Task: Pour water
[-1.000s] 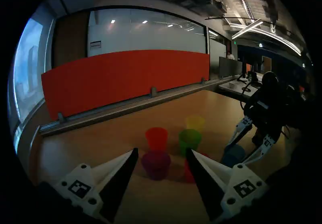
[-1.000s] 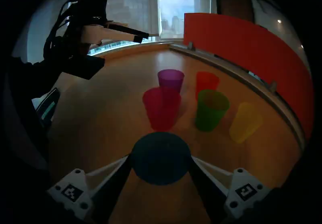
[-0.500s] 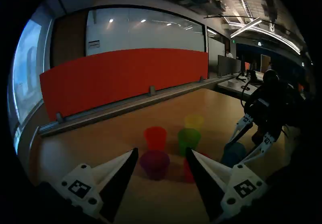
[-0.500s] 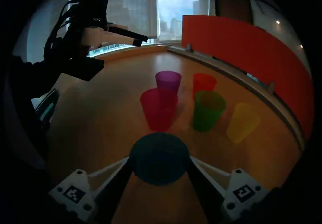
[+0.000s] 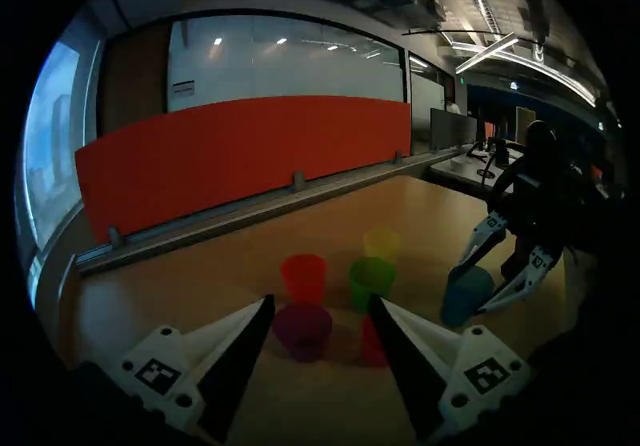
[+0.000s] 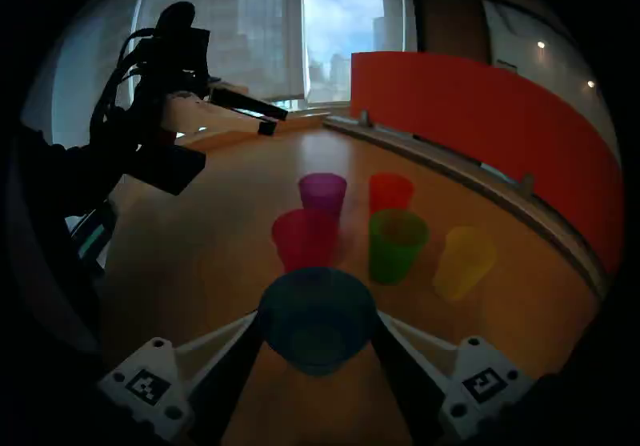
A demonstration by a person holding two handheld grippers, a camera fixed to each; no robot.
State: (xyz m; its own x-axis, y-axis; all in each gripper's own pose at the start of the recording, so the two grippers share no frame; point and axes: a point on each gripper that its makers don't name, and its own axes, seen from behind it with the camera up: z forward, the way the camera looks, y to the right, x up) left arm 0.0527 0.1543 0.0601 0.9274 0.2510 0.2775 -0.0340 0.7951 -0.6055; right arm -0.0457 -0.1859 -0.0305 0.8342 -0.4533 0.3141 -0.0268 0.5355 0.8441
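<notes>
Gripped tilted blue cup [image 6: 318, 343] between right gripper [image 6: 317, 319] fingers, over desk [image 6: 200, 230].
Held left gripper [image 5: 321, 300] fingers apart, 5 cups [image 5: 373, 274] at 12 o'clock.

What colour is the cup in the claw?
The cup is dark blue; the right gripper view shows it best.

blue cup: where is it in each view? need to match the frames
Left gripper view: blue cup at mid-right, beyond the green cup.
Right gripper view: blue cup at bottom centre, gripped by the right hand-held gripper.
Shared landmark: the green cup, standing among the coloured cups on the table.
</notes>
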